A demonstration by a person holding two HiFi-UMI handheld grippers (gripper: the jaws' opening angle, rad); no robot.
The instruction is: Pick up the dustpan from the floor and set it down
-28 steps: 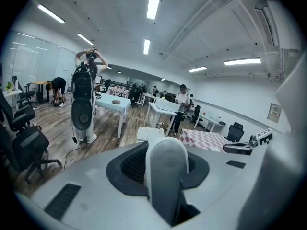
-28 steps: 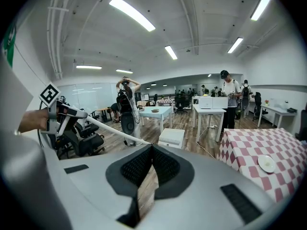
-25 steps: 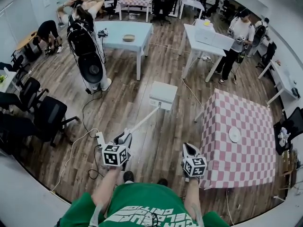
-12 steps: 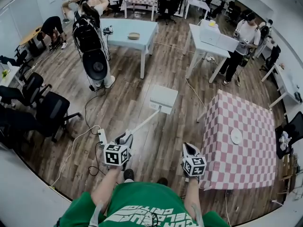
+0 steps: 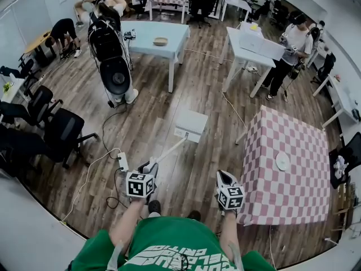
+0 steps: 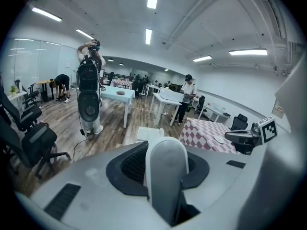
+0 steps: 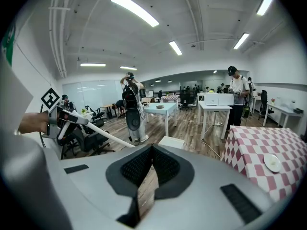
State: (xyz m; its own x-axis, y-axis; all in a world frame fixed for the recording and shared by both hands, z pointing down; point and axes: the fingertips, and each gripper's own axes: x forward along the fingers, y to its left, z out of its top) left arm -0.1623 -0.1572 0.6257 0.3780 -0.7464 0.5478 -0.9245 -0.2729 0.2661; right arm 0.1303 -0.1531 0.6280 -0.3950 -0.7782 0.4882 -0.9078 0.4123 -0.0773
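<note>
Plainly, the left gripper has its fingers clenched on the white handle of the dustpan; the pan lies out ahead over the wooden floor, contact with the boards unclear; the handle hides most of it in the left gripper view; the right gripper is empty, fingertips together.
</note>
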